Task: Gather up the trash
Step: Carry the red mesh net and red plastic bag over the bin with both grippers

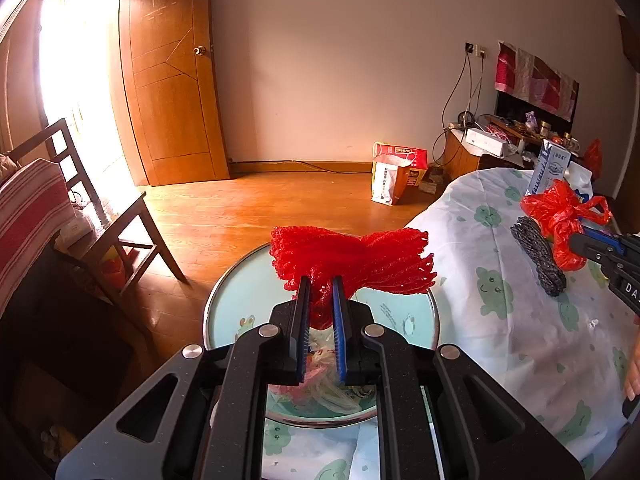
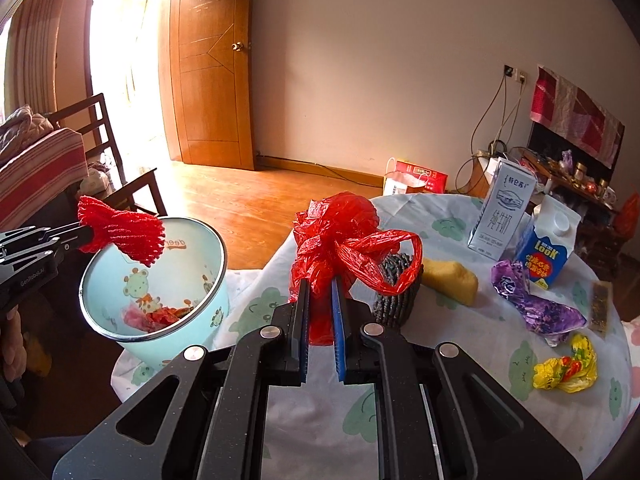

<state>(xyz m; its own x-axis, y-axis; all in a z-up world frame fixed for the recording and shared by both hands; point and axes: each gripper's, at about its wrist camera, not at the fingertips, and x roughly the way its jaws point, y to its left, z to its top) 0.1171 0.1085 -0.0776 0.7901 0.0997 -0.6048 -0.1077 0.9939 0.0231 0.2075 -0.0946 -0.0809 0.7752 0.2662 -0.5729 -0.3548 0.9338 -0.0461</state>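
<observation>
- Holding a red foam fruit net (image 1: 352,260) in my left gripper (image 1: 321,284); its jaws are almost together and pinch the net at its middle, so both ends fan out.
- The net hangs above the open mouth of the pale blue waste bin (image 2: 218,304), which has cartoon frogs on it and some wrappers already at the bottom.
- My right gripper (image 2: 320,280) is clamped narrow on a crumpled red plastic bag (image 2: 340,240), lifted over the table.
- The round table (image 2: 460,344) has a white cloth with green prints; the bin stands at its left edge.
- On the cloth lie a dark foam net (image 2: 394,296) just behind the bag, a yellow sponge-like piece (image 2: 452,280), a purple wrapper (image 2: 536,300) and a yellow wrapper (image 2: 568,368).
- Two milk cartons (image 2: 504,216) stand upright at the far side, near each other.
</observation>
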